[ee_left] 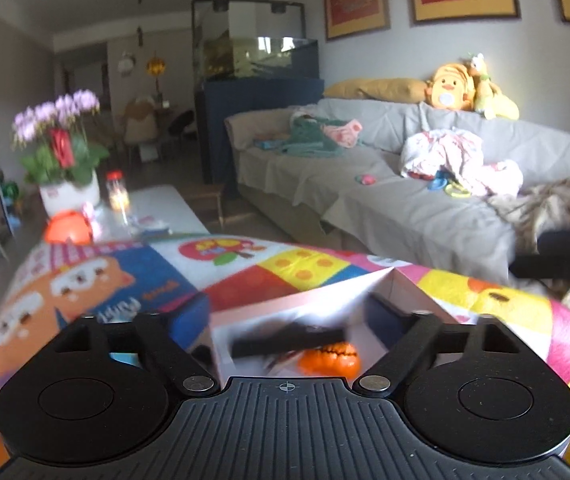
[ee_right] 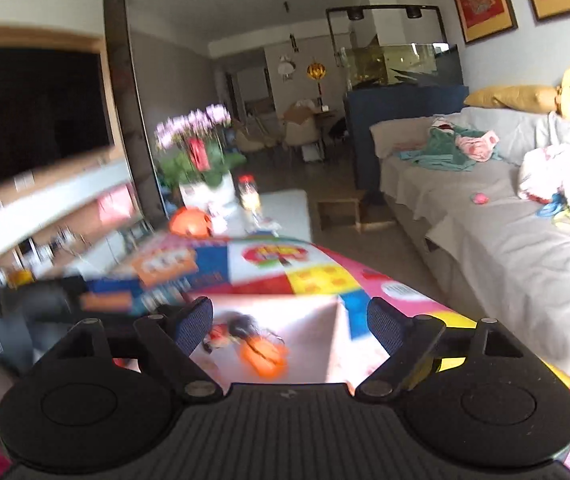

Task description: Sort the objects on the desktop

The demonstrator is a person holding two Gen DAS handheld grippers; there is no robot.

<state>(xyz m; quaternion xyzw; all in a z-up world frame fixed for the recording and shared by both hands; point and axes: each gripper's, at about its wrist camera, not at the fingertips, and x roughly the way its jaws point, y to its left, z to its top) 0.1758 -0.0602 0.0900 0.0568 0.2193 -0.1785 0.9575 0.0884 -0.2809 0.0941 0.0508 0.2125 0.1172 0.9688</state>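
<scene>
A pink open box (ee_left: 285,300) sits on the colourful cartoon table cover (ee_left: 285,264). Inside lie an orange pumpkin-like toy (ee_left: 331,360) and a long dark object (ee_left: 289,342), blurred. My left gripper (ee_left: 285,320) is spread wide above the box, with nothing between its fingers. In the right wrist view the same box (ee_right: 305,320) holds the orange toy (ee_right: 265,358) and a small dark-and-red item (ee_right: 233,330). My right gripper (ee_right: 289,326) is open over the box, its blue-padded fingers (ee_right: 195,324) apart and empty.
A potted pink orchid (ee_left: 61,148), a red-lidded jar (ee_left: 119,194) and an orange round object (ee_left: 67,230) stand on the white table beyond the cover. A grey sofa (ee_left: 405,200) with clothes and plush toys is to the right. A TV unit (ee_right: 37,128) is on the left.
</scene>
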